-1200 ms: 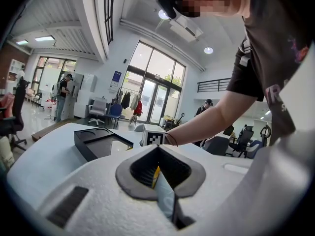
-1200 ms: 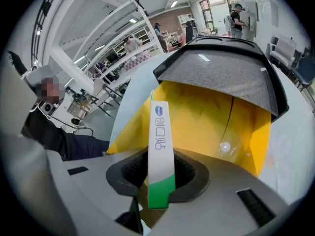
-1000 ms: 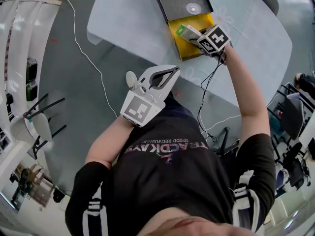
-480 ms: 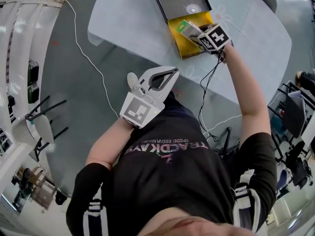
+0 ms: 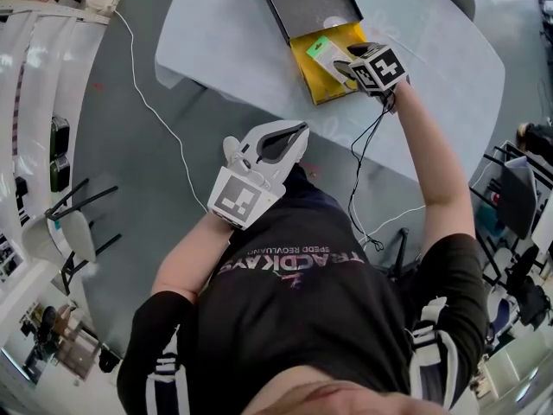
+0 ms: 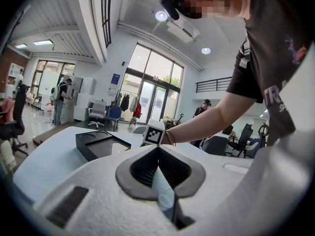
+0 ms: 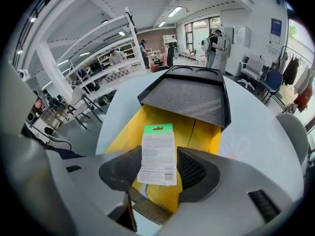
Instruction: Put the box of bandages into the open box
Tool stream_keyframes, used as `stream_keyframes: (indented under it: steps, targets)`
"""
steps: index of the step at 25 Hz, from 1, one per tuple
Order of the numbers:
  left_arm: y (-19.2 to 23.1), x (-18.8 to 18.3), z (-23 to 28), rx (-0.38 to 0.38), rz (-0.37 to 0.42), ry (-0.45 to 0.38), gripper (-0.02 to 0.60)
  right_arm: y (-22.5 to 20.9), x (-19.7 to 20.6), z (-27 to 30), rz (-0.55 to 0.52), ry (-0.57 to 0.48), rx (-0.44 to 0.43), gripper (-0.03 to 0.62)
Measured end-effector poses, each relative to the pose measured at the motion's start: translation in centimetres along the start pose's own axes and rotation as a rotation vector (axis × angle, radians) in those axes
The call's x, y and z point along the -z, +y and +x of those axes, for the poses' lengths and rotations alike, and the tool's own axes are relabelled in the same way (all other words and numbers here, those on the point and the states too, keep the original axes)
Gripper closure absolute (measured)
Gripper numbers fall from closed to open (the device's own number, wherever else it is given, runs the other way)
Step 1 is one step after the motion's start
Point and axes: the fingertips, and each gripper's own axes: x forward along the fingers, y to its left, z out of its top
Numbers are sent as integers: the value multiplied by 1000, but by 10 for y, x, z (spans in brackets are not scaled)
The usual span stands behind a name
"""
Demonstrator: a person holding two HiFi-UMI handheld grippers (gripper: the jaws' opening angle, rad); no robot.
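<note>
The bandage box point(image 5: 327, 52), white with a green end, lies flat inside the open yellow box point(image 5: 327, 86) on the pale round table point(image 5: 225, 33). In the right gripper view the bandage box point(image 7: 158, 154) sits between the two dark pads over the yellow box point(image 7: 123, 132). My right gripper point(image 5: 344, 63) point(image 7: 159, 167) hovers at the yellow box's near right corner; its jaws are opening, and narrow gaps show between the pads and the bandage box. My left gripper point(image 5: 298, 130) point(image 6: 157, 149) is held off the table near the person's chest, its tips together and holding nothing.
The box's black lid point(image 5: 307, 3) point(image 7: 189, 95) lies hinged open behind the yellow part. A white cable point(image 5: 147, 85) runs across the grey floor on the left. A black cable point(image 5: 367, 158) hangs from the right gripper. Chairs point(image 5: 78, 206) stand at the left.
The bandage box has gone from tilted in the right gripper's grasp to lying flat in the yellow box. The right jaws have spread apart. The left gripper has barely moved.
</note>
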Motion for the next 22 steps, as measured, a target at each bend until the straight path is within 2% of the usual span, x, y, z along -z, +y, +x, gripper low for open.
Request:
stream_keyframes:
  steps: [5,9,14,20,22]
  targets:
    - [6,-10,-10,-17,13,-17,565,9,-18,-24,-3,-61,22,385]
    - [10,-24,-15,-17,32,-33,566,23,-40,-57,6,-175,63,389]
    - [16,-53,-22,5,101,-54,565,49,-74,-119,40,-387,141,453]
    - [15,-85,-29,85,171,-111,565,82,-103,-214,110,-672,311,570]
    - [15,-95,-33,99,182,-117,565,99,-107,-242,130,-747,353,577]
